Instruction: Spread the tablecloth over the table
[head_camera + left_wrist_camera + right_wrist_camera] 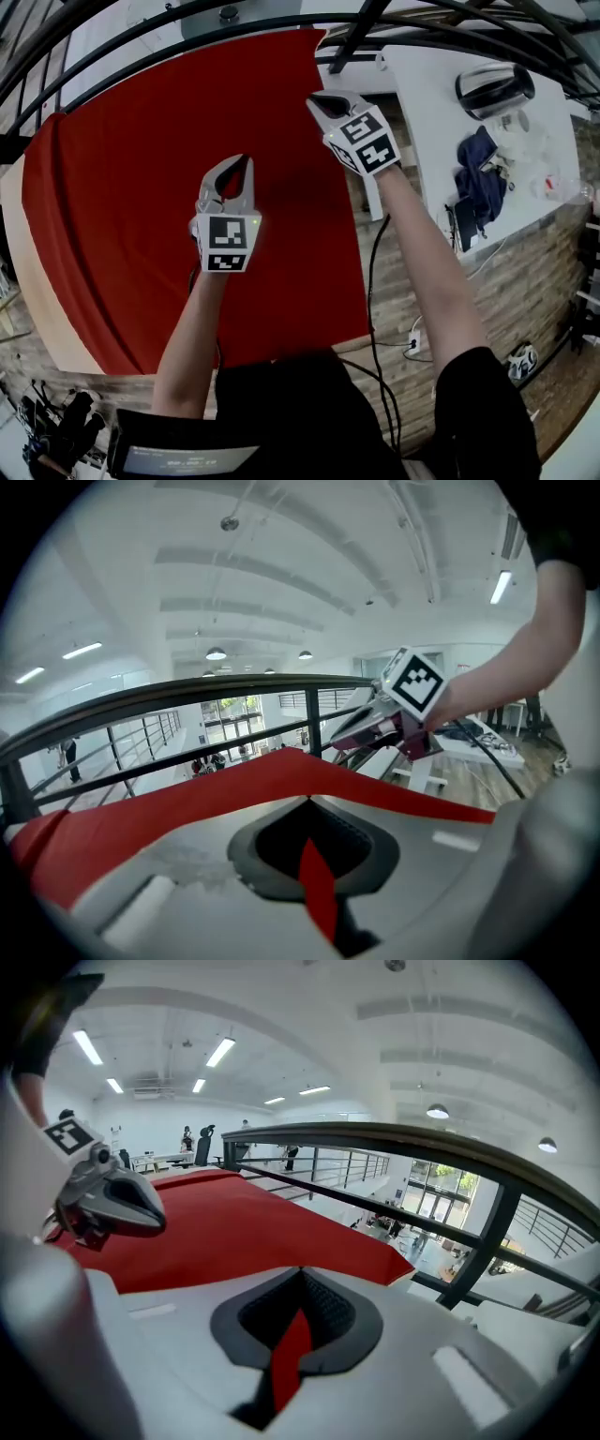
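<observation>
The red tablecloth (141,206) lies flat over most of the table, and a strip of bare tabletop (37,281) shows along its left edge. My left gripper (244,161) hovers over the middle of the cloth with its jaws shut and nothing visibly pinched. My right gripper (317,98) is farther off, by the cloth's right edge near the far corner, and is also shut. In the left gripper view the left gripper (306,801) shows only a red sliver through its slot, with cloth (187,808) beyond. The right gripper view shows the right gripper (300,1271) likewise above the cloth (244,1222).
A black railing (187,28) curves just beyond the table's far side. To the right stands a white table (441,112) with a metal kettle (494,89) and a dark blue garment (480,173). Cables (375,281) trail over the wooden floor between the two tables.
</observation>
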### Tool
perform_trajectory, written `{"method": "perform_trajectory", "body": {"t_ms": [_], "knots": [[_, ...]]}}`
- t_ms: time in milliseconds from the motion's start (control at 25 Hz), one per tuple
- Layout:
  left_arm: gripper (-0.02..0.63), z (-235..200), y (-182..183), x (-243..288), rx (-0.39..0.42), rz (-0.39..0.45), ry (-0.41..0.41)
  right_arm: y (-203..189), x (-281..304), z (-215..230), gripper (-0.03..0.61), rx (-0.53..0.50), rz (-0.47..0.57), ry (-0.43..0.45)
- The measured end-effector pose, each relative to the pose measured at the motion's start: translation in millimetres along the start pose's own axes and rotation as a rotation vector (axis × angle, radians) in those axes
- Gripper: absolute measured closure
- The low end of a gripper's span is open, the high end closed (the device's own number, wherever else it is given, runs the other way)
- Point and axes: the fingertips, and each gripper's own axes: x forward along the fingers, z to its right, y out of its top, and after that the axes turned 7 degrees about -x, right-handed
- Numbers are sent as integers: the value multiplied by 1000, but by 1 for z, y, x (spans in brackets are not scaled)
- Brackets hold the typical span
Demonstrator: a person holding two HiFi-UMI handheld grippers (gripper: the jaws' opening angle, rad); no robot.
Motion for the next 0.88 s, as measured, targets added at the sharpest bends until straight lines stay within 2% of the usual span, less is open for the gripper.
{"method": "perform_trajectory", "body": {"t_ms": [200,360,520,680,800,880], "knots": [[609,29,-16,-66,-86,13,-36,20,-64,-102,569,11,30,-5],[609,48,-31,-132,-108,34,-58,35,-113,-184,569,16,31,-38],[609,48,-56,-208,-121,33,-57,53,-155,-271,569,11,20,-84],[609,34,-88,-300,-136,32,1,77,-185,-366,569,-50,19,-88],[609,15,-119,-376,-164,27,73,96,-187,-451,569,-134,28,-9],[609,1,-142,-423,-188,18,125,112,-187,-504,569,-144,59,57]]}}
